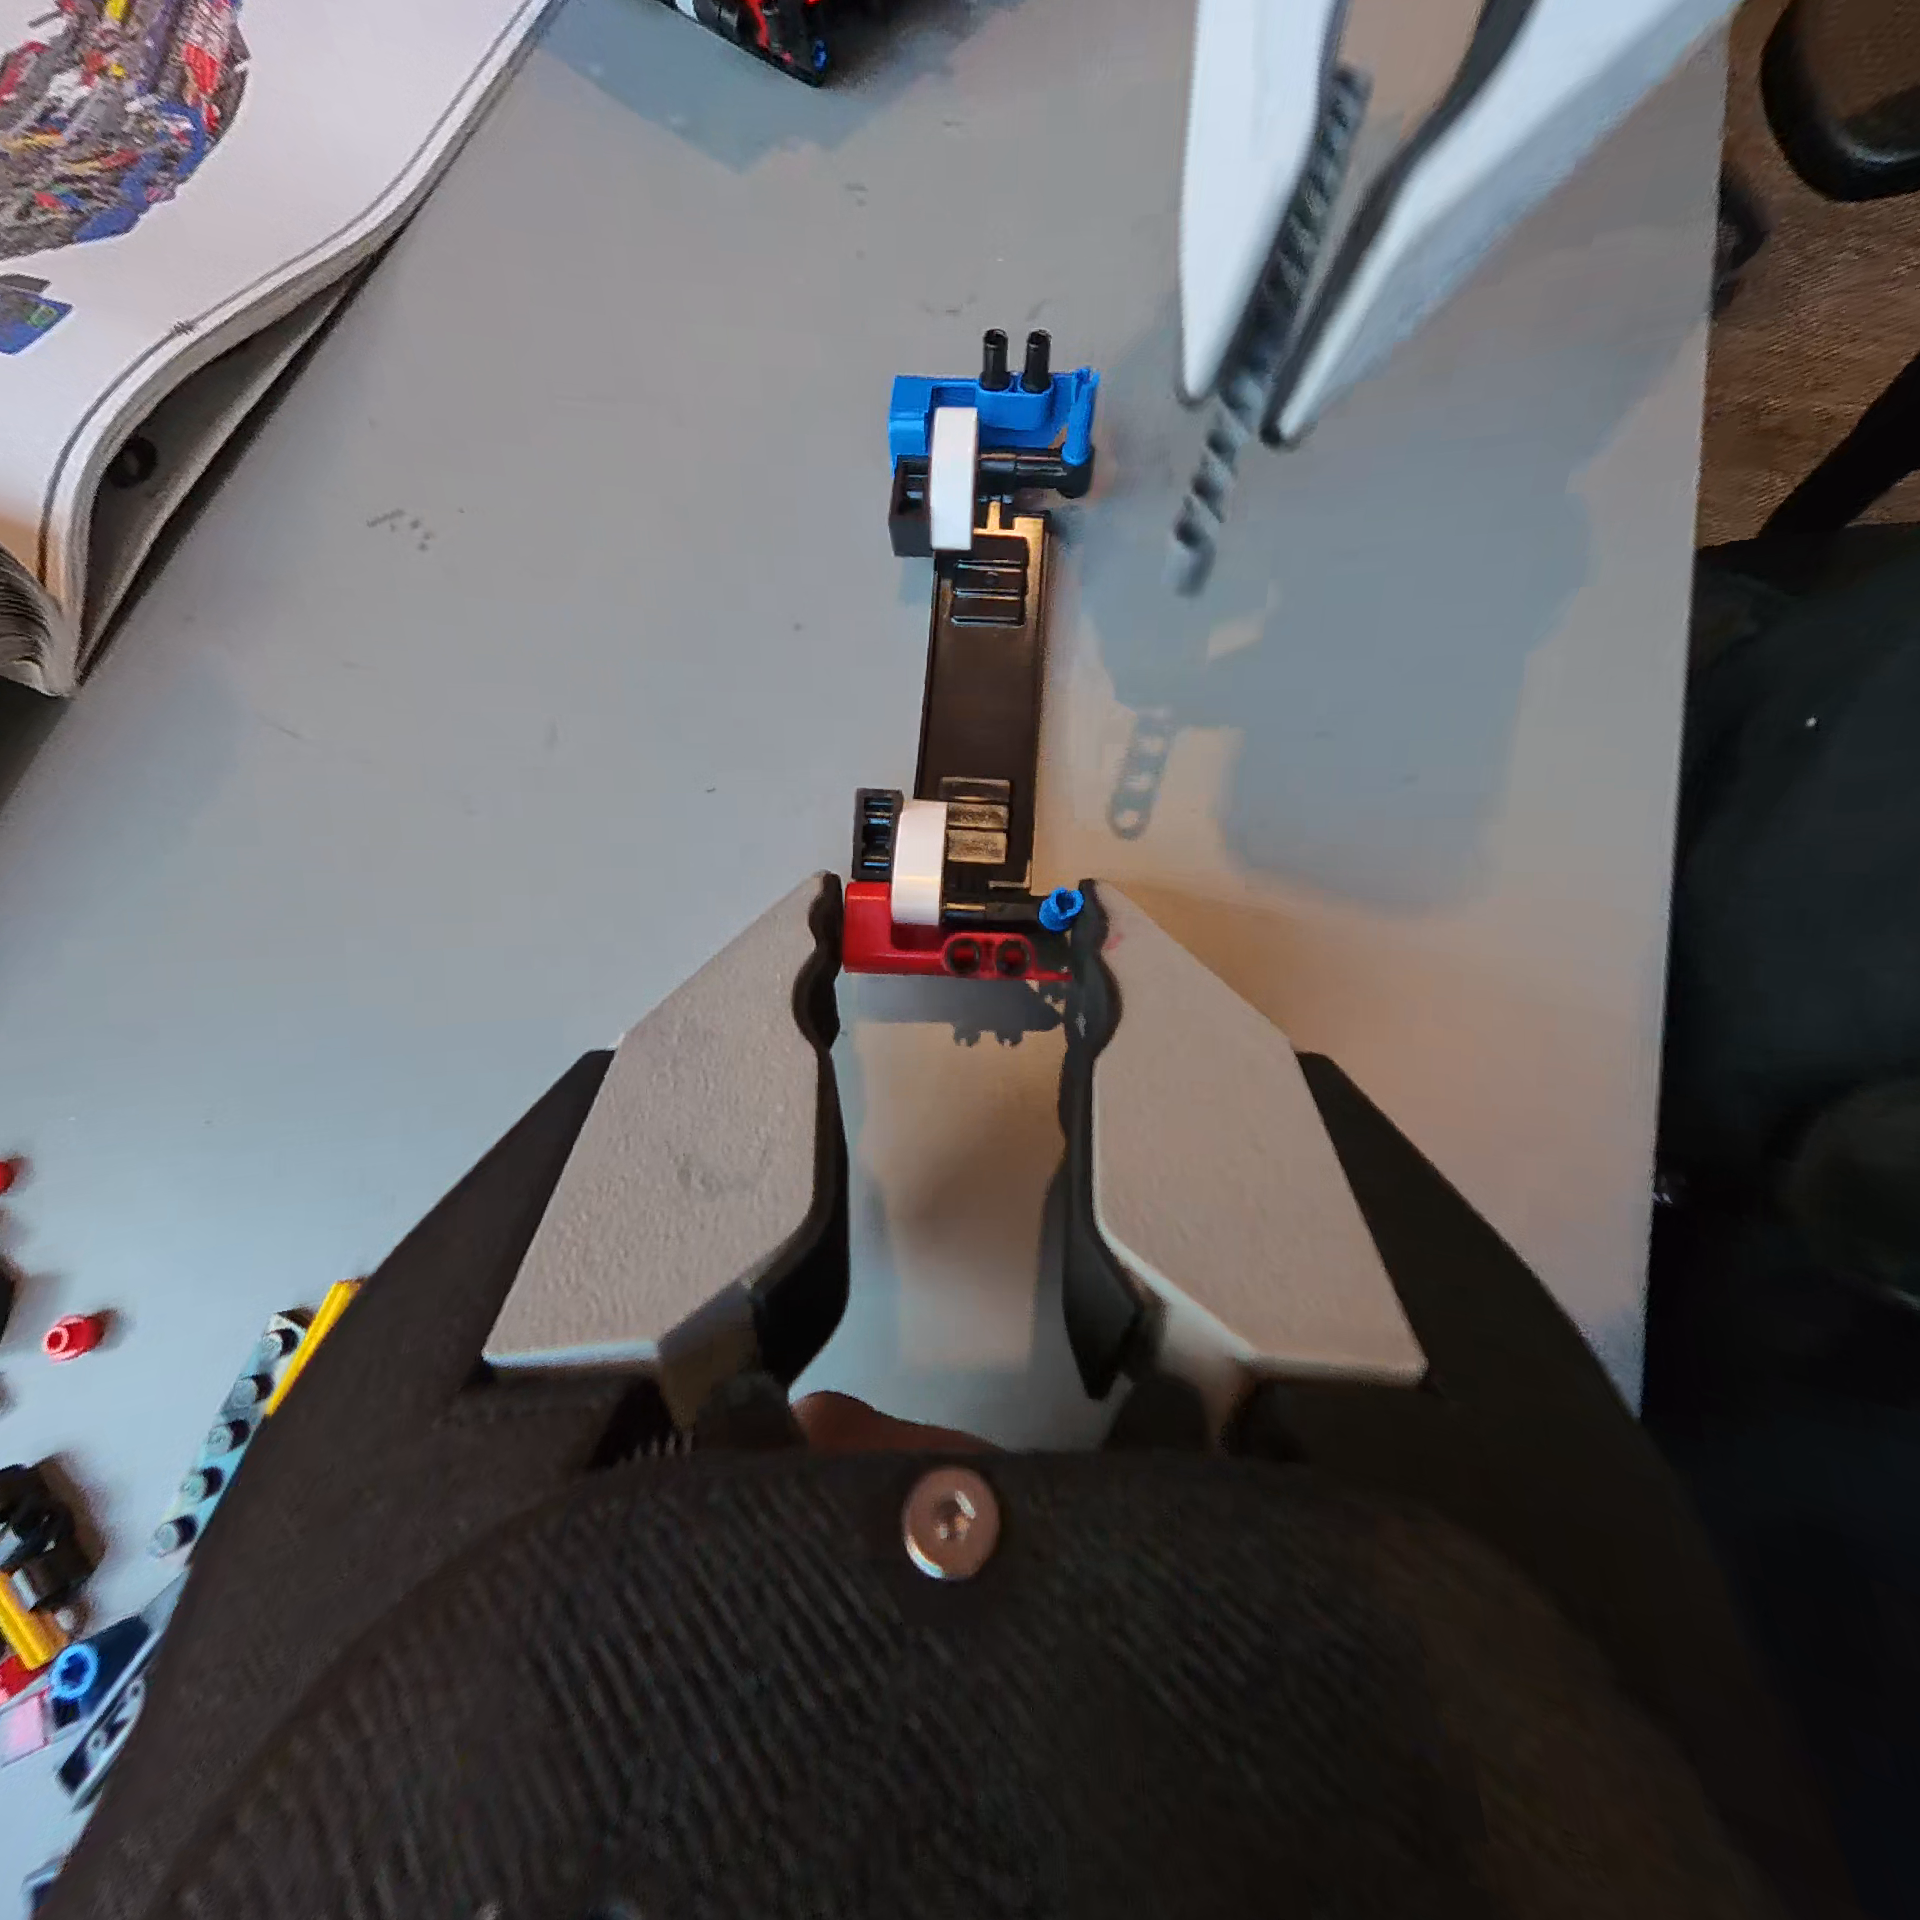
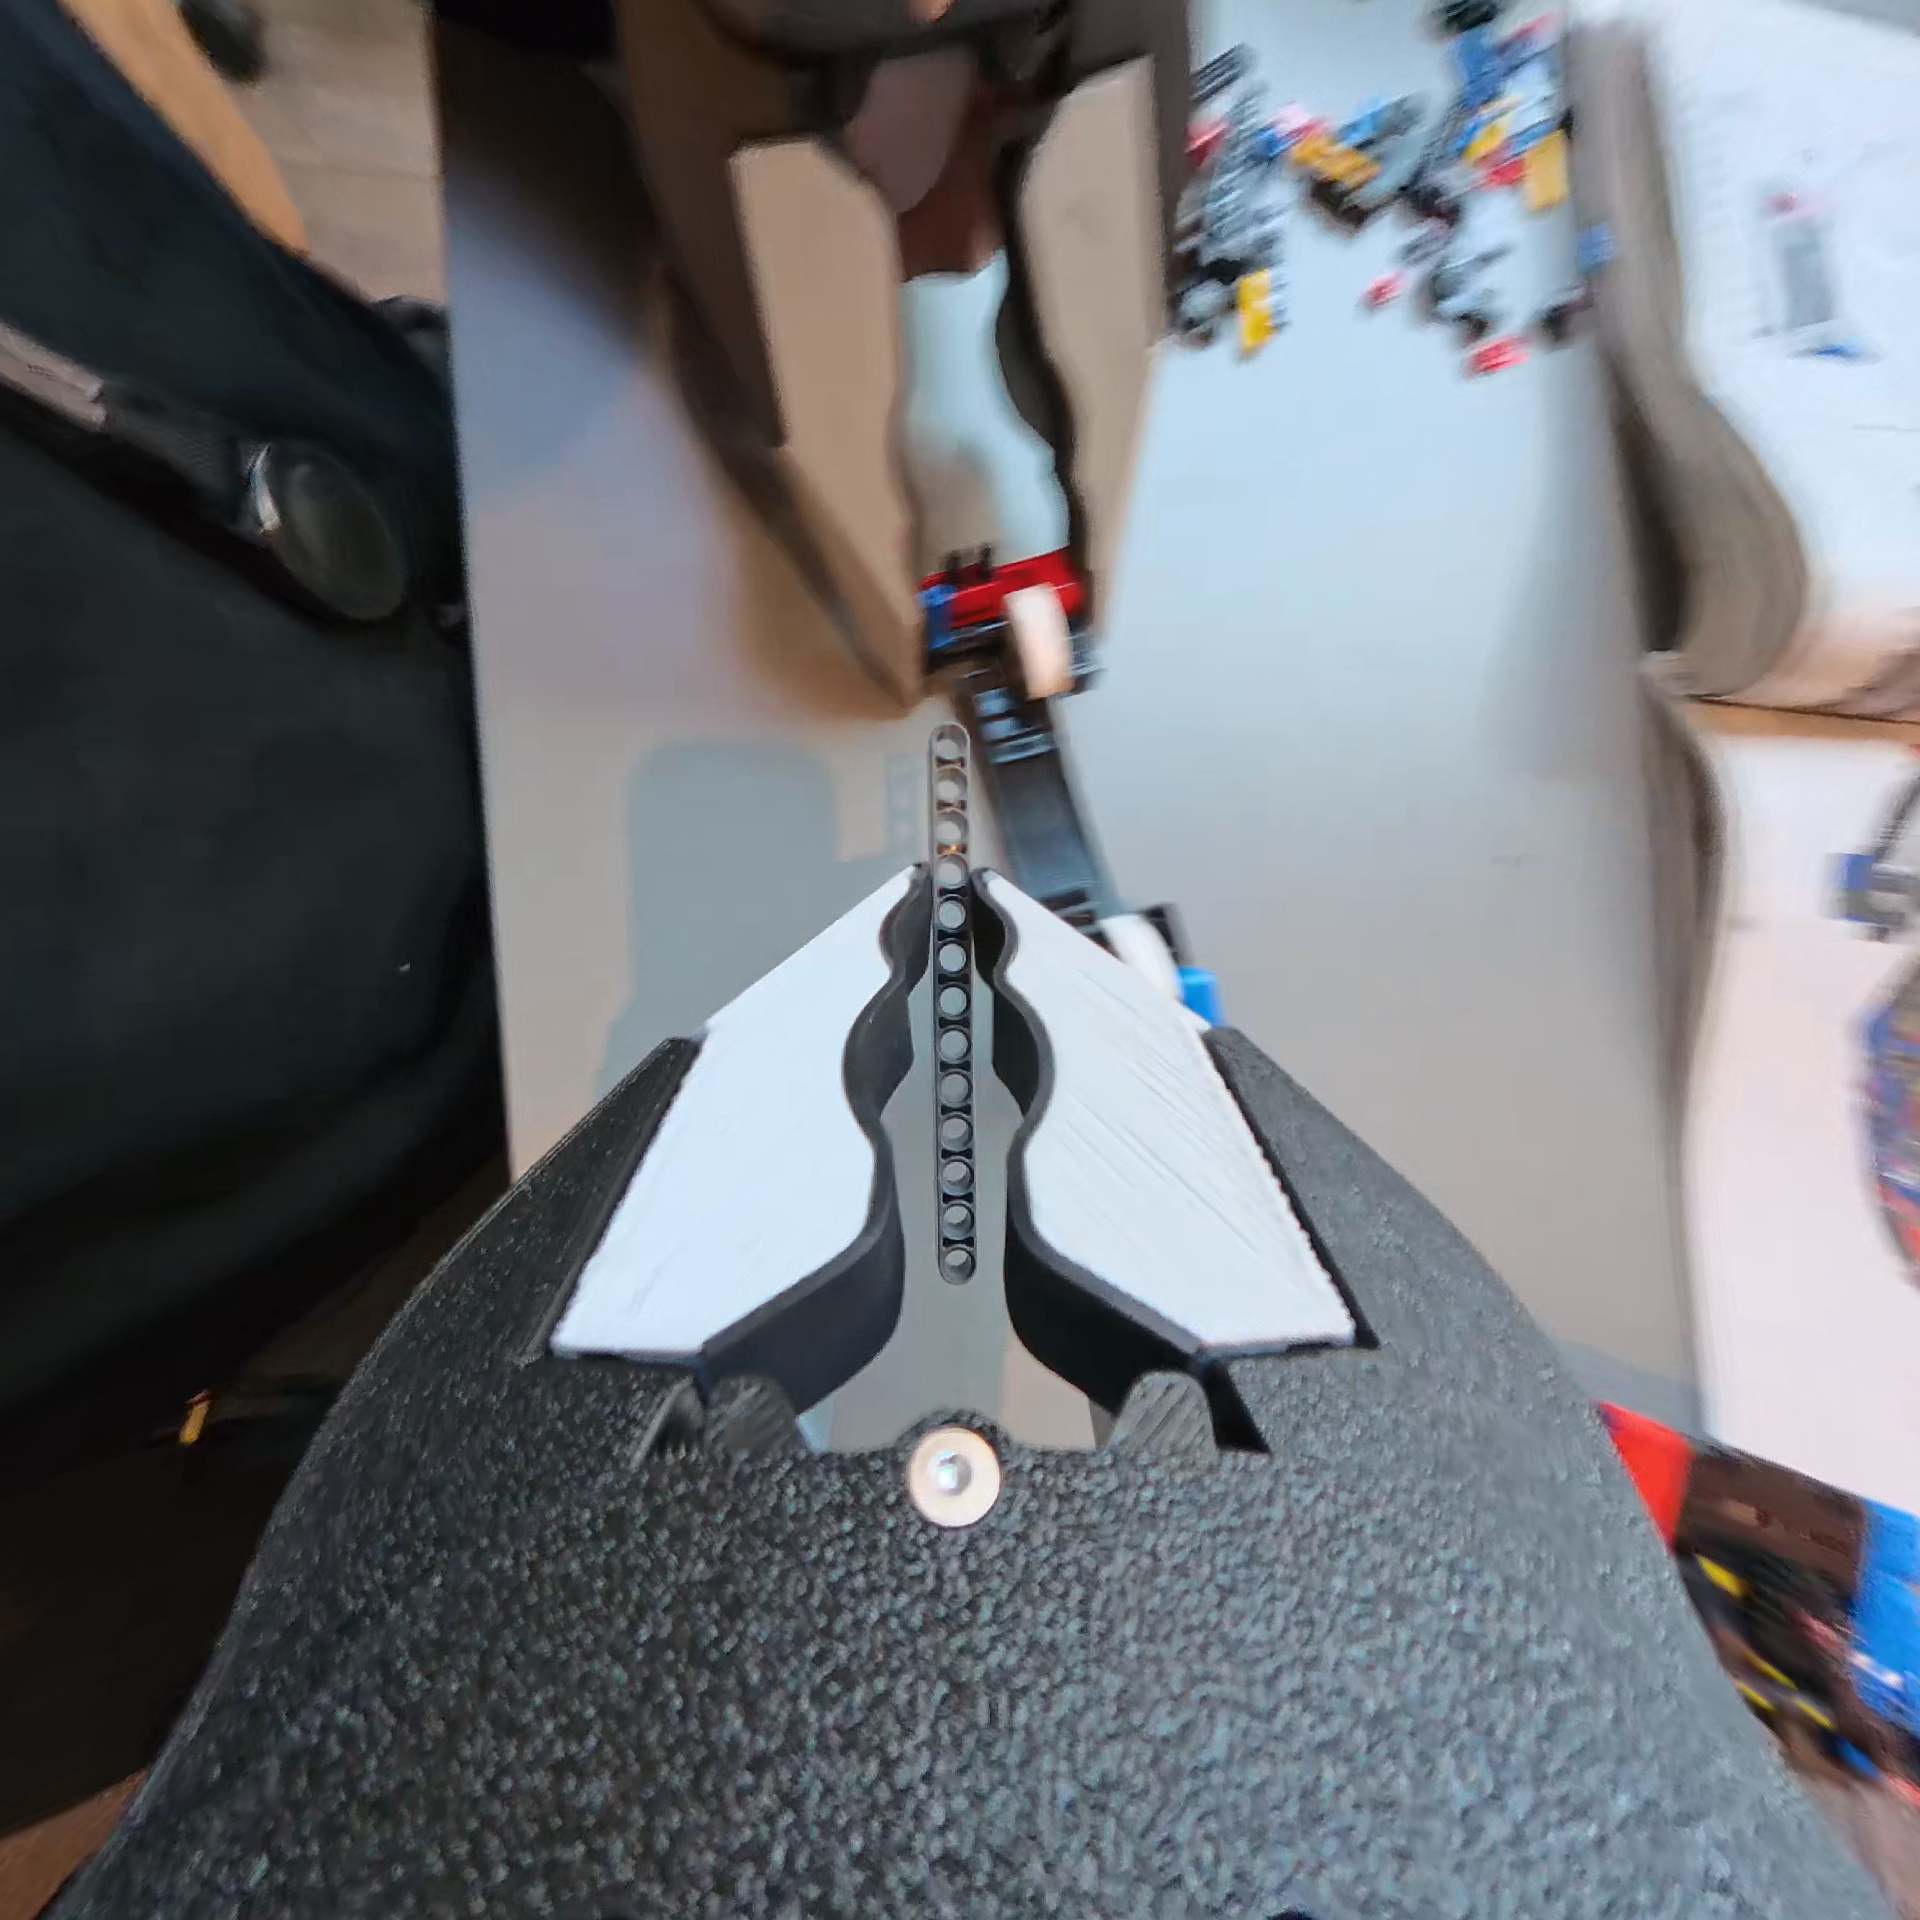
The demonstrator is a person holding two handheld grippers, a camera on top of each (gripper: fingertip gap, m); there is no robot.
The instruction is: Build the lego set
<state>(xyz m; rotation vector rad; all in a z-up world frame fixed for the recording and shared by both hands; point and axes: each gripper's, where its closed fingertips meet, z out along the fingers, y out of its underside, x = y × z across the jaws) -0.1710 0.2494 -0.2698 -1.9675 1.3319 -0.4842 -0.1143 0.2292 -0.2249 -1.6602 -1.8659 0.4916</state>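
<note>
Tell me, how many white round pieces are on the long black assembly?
2. One white piece sits at the far end beside the blue block; the other sits at the near end above the red block, between the left gripper fingertips.

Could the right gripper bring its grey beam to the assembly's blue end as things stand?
Probably yes. The right gripper, shut on the grey beam, hangs just beside the blue end; bare table lies between, and the left gripper grips only the red end.

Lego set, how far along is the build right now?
Done: a small black sub-assembly with blue and red ends lies on the table. In hand: the left gripper clamps its red end, and the right gripper holds a long grey holed beam, not yet attached. Left: plenty; loose parts remain scattered.
</note>
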